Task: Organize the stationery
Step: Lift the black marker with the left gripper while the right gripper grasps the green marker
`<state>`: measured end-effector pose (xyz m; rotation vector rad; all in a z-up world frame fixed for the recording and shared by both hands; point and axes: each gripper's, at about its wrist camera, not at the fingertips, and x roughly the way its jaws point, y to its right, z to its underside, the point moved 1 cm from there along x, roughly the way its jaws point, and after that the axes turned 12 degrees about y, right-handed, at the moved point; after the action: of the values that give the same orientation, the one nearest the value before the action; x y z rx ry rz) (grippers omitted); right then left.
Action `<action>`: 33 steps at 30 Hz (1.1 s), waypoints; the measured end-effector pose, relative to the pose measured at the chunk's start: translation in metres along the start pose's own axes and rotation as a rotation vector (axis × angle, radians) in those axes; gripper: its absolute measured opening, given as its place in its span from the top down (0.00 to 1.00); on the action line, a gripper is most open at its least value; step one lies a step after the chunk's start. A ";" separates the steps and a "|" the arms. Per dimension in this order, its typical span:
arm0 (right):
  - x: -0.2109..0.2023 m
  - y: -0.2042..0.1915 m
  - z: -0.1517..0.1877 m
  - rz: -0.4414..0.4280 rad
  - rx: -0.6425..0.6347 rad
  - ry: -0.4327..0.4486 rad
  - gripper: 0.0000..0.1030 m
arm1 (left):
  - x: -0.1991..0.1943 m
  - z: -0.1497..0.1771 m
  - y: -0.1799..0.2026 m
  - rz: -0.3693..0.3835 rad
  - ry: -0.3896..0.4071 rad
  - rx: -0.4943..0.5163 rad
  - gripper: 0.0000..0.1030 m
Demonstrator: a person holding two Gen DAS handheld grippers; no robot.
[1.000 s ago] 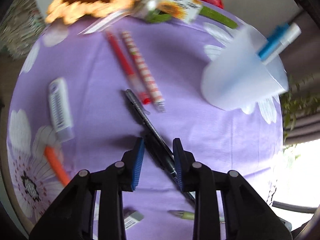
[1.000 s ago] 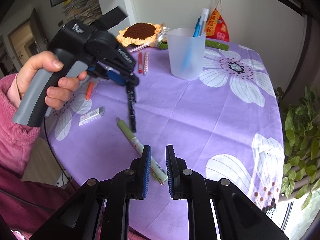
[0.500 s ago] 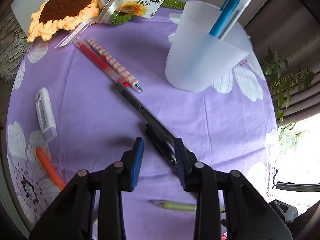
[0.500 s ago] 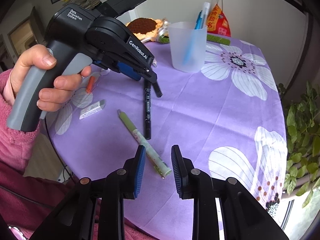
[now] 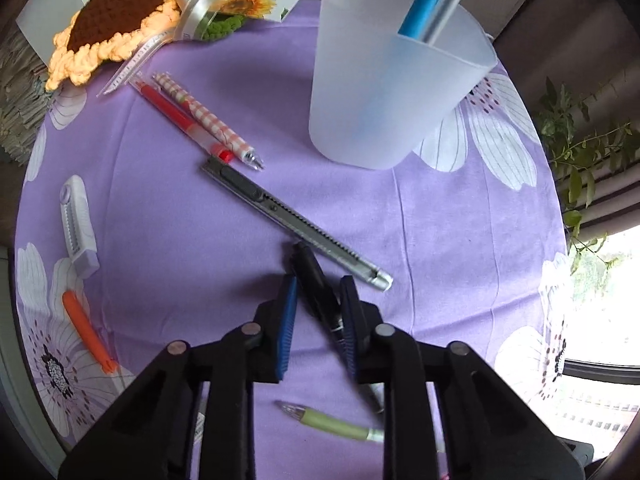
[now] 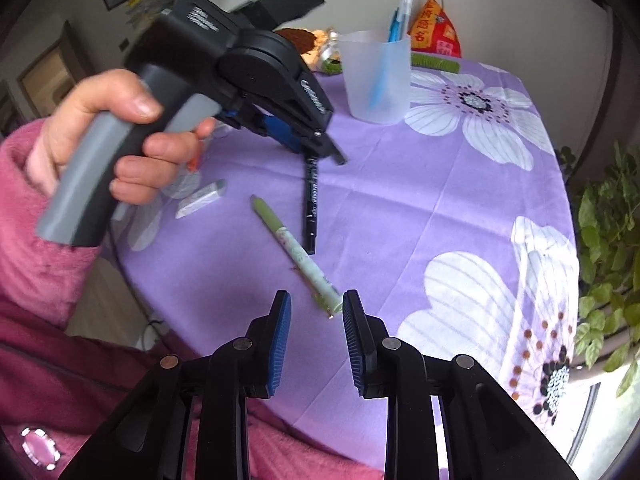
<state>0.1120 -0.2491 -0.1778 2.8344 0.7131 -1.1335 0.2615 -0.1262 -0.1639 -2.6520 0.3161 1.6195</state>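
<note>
A black marker [image 5: 312,276] sits between the pads of my left gripper [image 5: 318,284], whose jaws are closing on it. In the right wrist view the marker [image 6: 311,200] hangs from the left gripper [image 6: 320,148], tip down over the purple cloth. A frosted cup [image 5: 384,92] with a blue and a clear pen stands beyond. My right gripper [image 6: 316,304] is open, low over the end of a green pen [image 6: 296,248] that lies on the cloth.
A grey utility knife [image 5: 292,220], a red pen [image 5: 180,120], a checked pen [image 5: 208,120], a white ridged case [image 5: 78,224] and an orange pen [image 5: 84,330] lie on the cloth. A crochet sunflower [image 5: 116,20] is at the back. A plant [image 6: 608,248] stands right of the table.
My left gripper carried the black marker toward the cup, uncovering the utility knife. The right gripper's jaws went from nearly shut to apart over the green pen.
</note>
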 end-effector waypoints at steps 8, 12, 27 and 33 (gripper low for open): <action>0.009 -0.008 0.004 -0.042 -0.009 -0.048 0.74 | -0.032 -0.009 -0.007 0.058 0.088 -0.018 0.88; 0.013 -0.021 -0.002 -0.066 -0.039 -0.049 0.74 | -0.054 -0.017 -0.030 0.090 0.162 -0.055 0.88; 0.089 -0.109 -0.040 -0.102 -0.214 -0.211 0.74 | -0.104 -0.012 -0.096 0.097 0.343 -0.141 0.89; 0.112 -0.106 -0.047 -0.047 -0.163 -0.239 0.74 | -0.110 -0.007 -0.112 0.119 0.384 -0.137 0.89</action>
<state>0.1703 -0.1003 -0.1995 2.5073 0.8155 -1.3251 0.2389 0.0003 -0.0738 -3.0989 0.3881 1.1826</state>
